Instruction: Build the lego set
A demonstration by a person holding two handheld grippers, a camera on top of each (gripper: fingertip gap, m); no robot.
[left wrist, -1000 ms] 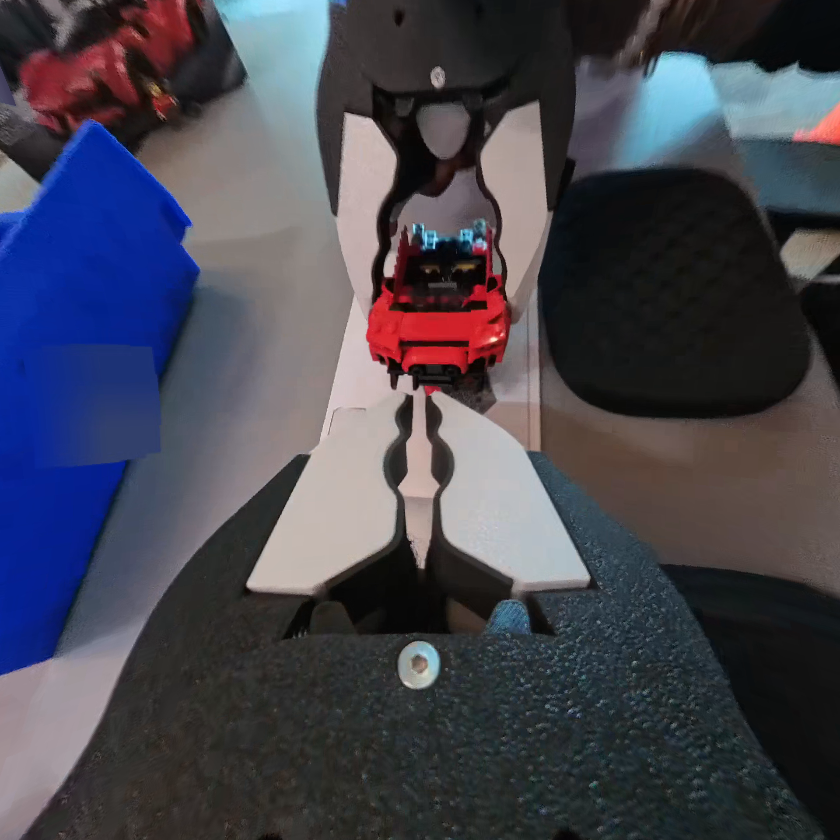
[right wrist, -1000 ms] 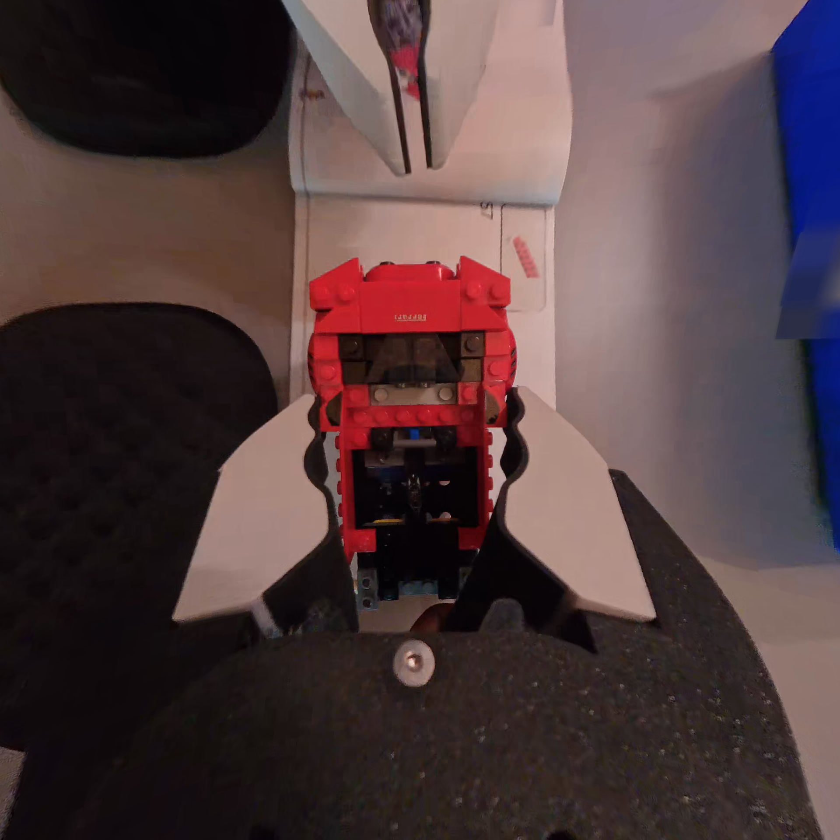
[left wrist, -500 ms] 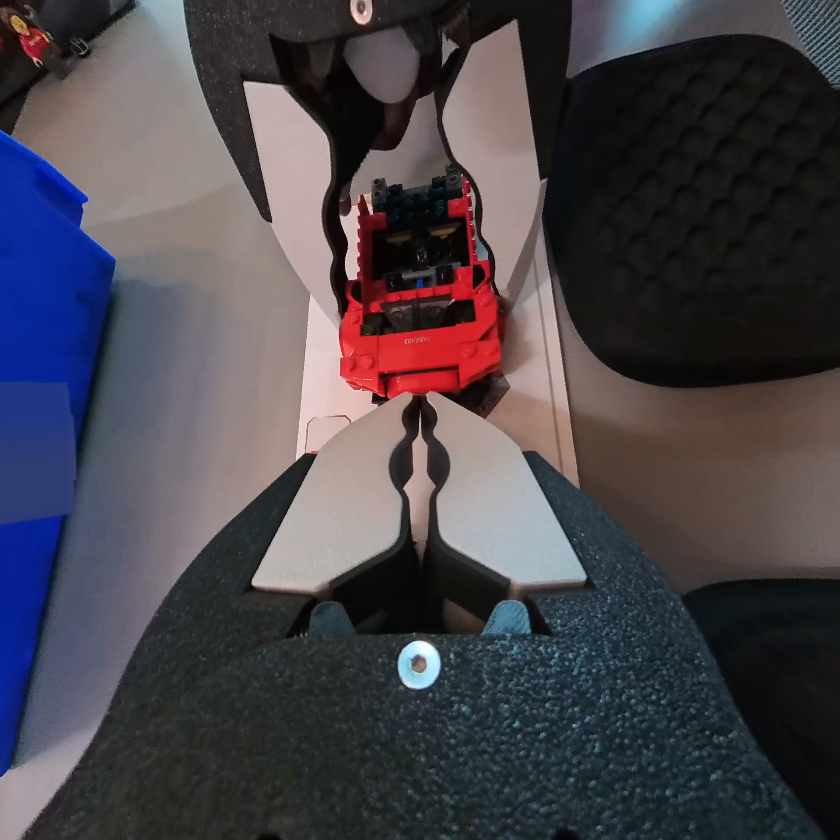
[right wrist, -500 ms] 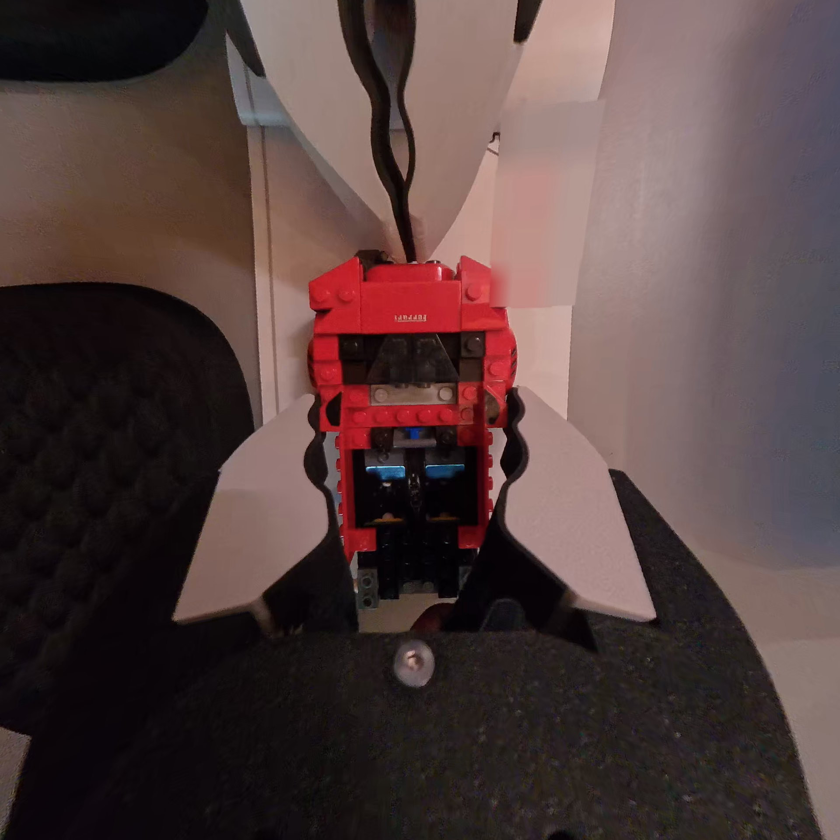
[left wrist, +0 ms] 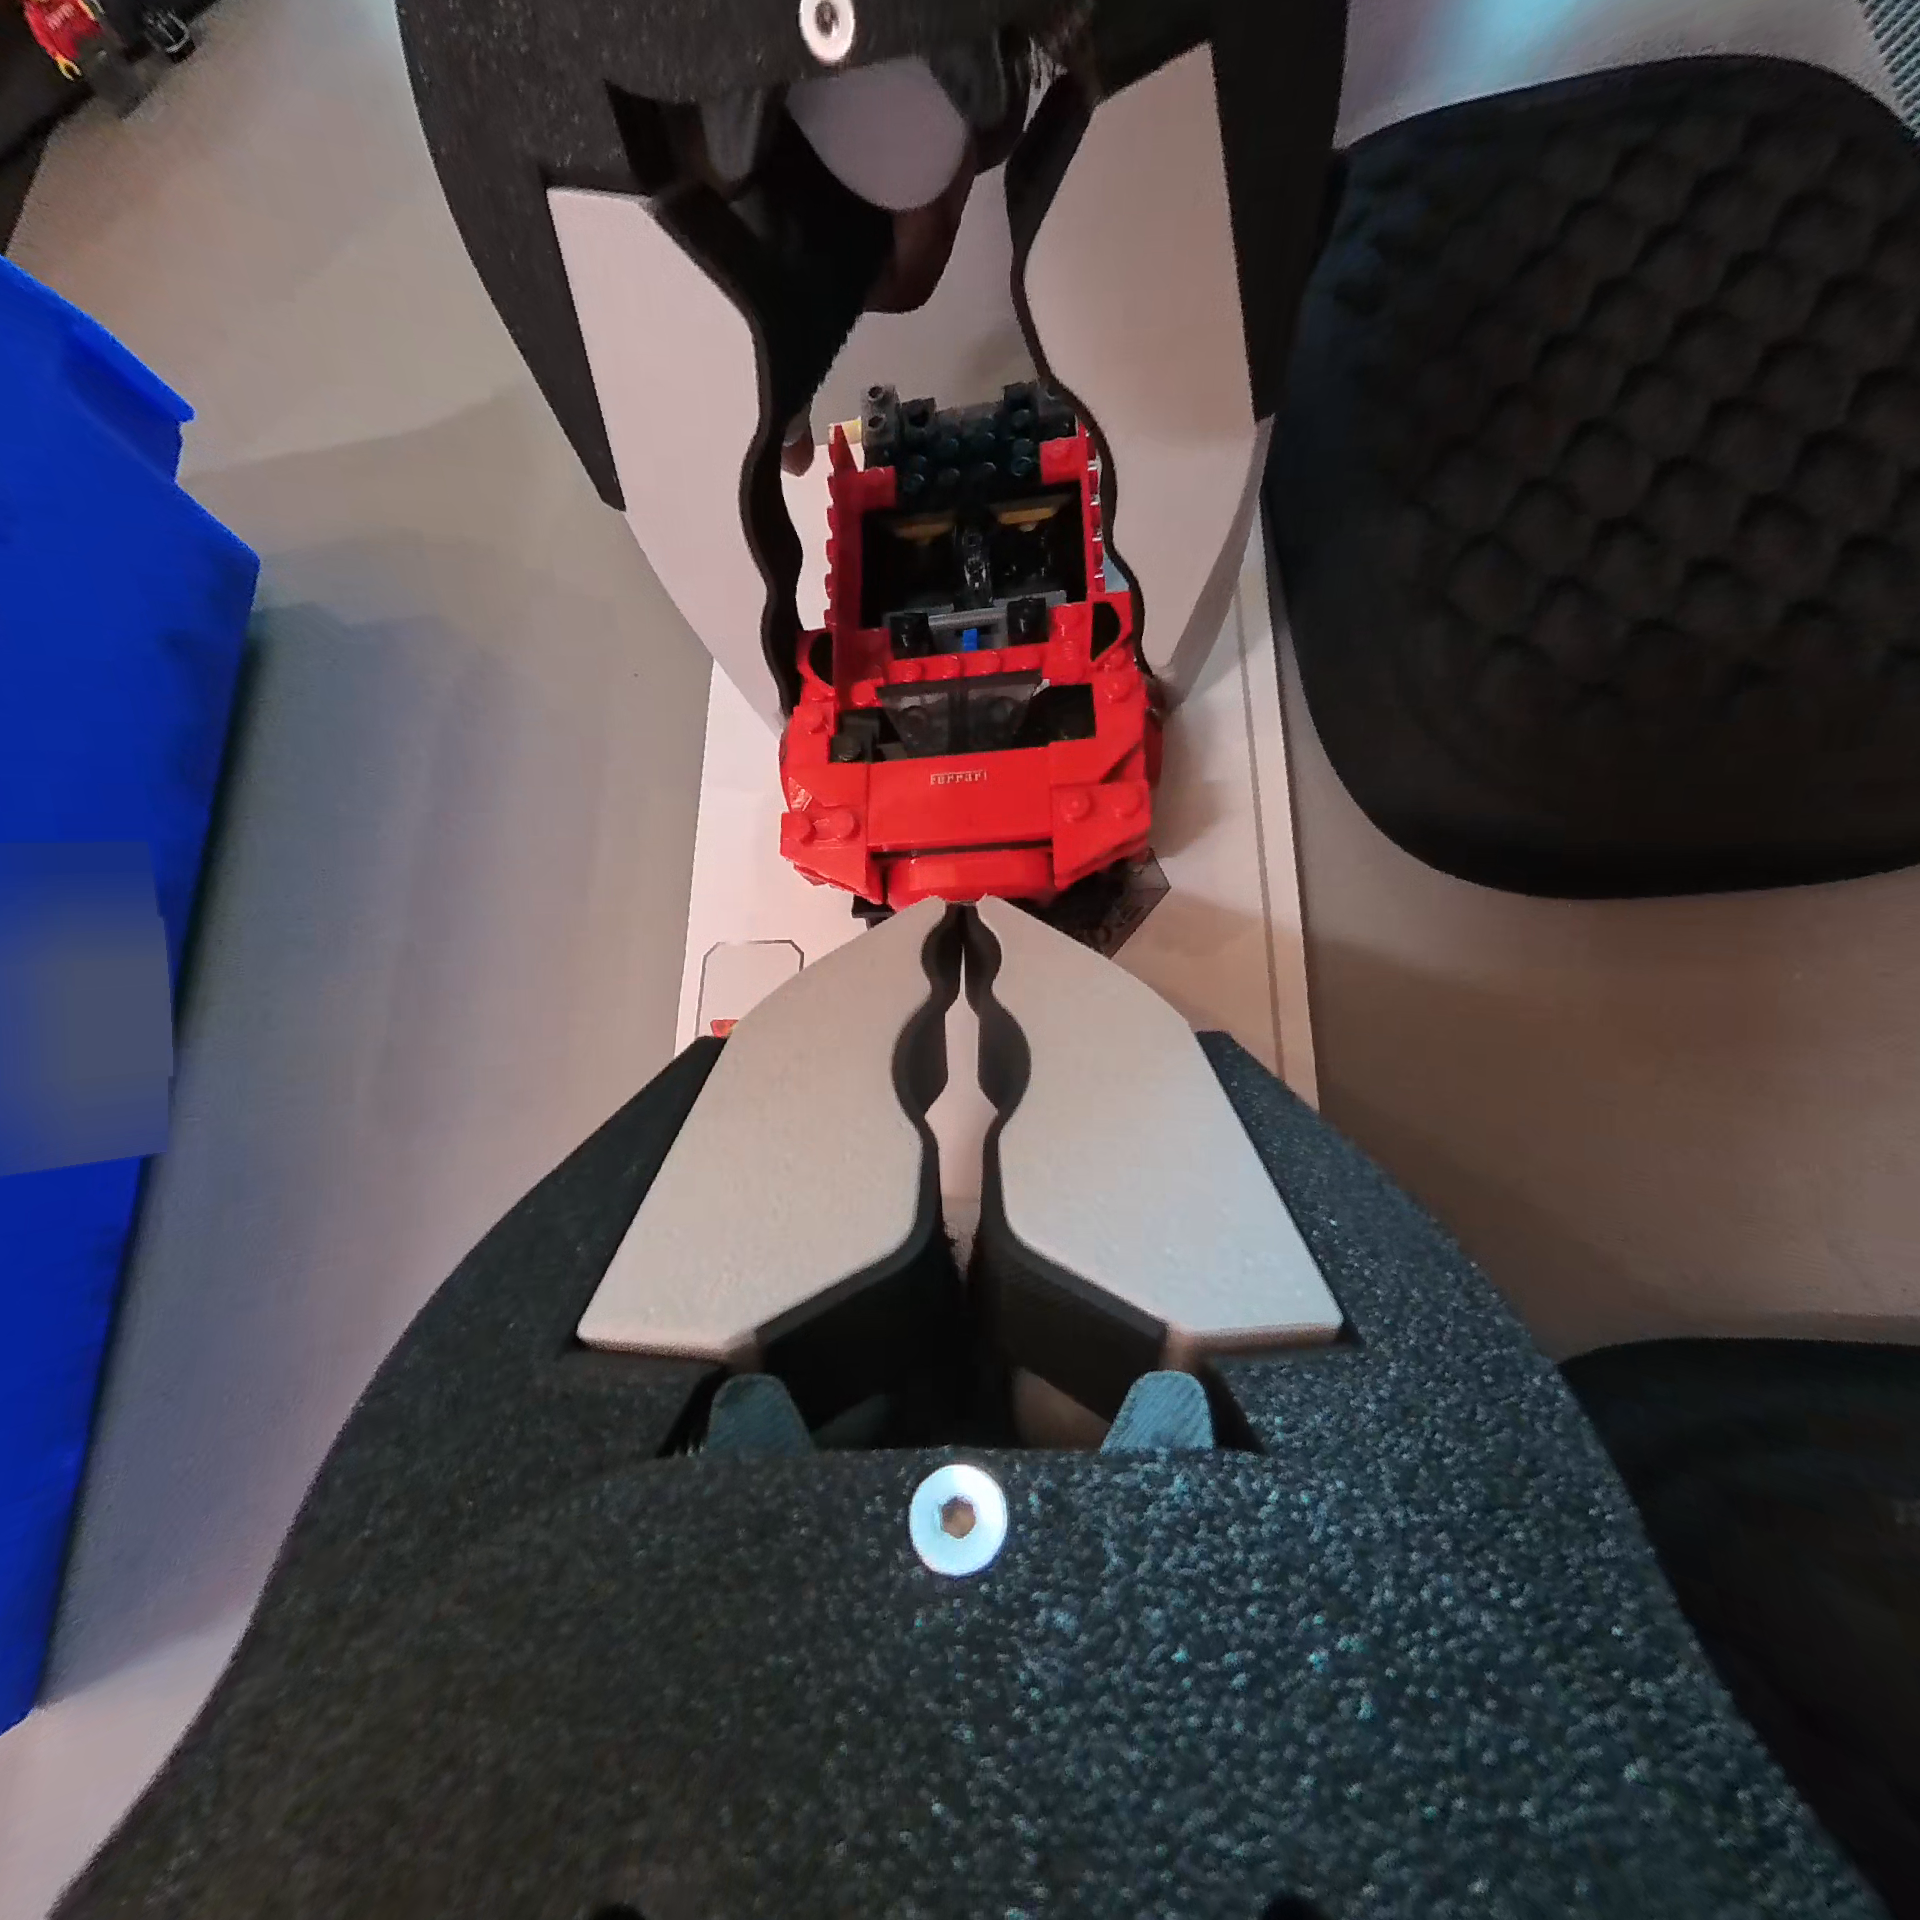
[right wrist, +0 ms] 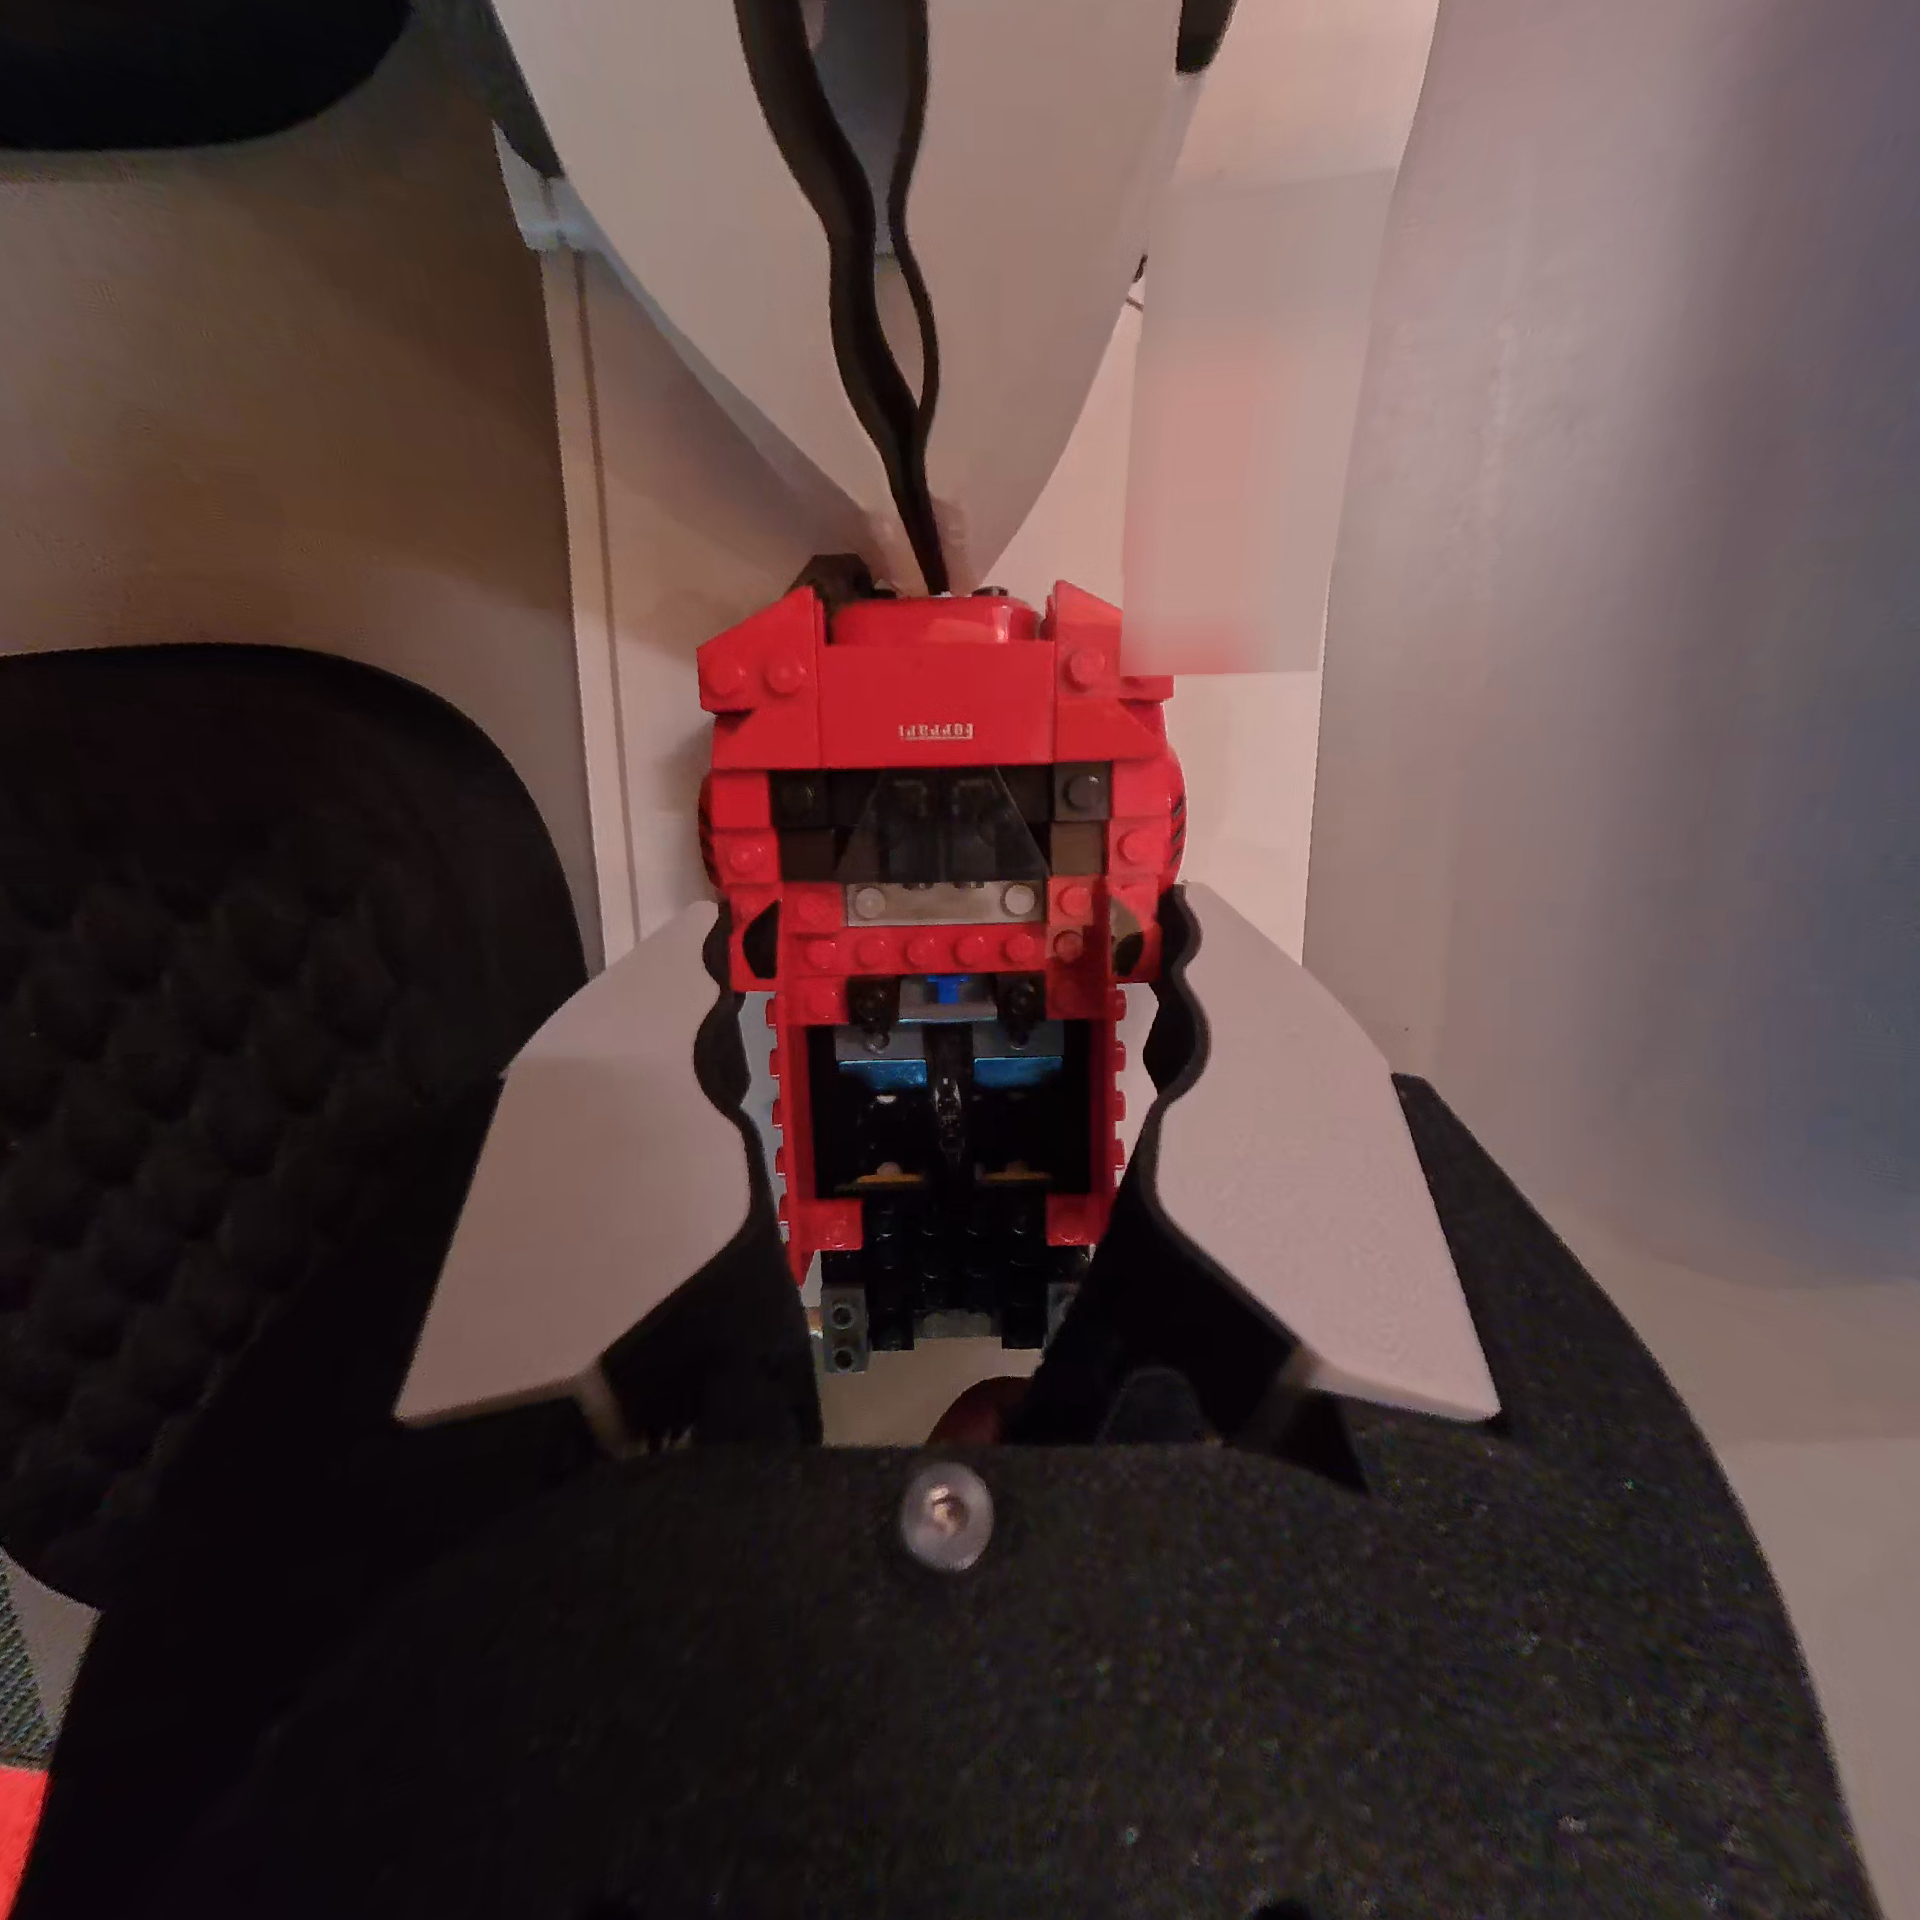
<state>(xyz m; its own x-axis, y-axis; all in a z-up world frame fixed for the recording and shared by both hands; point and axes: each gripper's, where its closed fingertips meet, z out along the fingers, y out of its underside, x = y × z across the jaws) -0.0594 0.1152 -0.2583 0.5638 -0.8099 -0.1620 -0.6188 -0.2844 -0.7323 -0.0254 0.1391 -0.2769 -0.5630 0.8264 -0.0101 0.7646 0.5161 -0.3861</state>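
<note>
My right claw (right wrist: 951,1081) is clamped on the red lego car (right wrist: 940,935), fingers on both flanks of the body, open cockpit toward my camera, car's far end sticking out past the tips. My left claw (left wrist: 961,914) faces it head-on: jaws pressed together, nothing visibly between them, tips right at the car's red end, touching or a hair off (can't tell which). In the left wrist view the right claw (left wrist: 940,582) comes in from the top, so the two claws are nose to nose with the car between.

Car is held just above a white instruction booklet (left wrist: 727,894) lying flat on the pale counter (left wrist: 436,790). A small dark piece (left wrist: 1127,909) sits on the booklet under the car's corner. Black quilted cushion (left wrist: 1600,499) to one side of the booklet, blue bin (left wrist: 94,644) to the other. A second black cushion (right wrist: 208,62) sits farther along in the right wrist view. Lighting is warm, dim on the right side.
</note>
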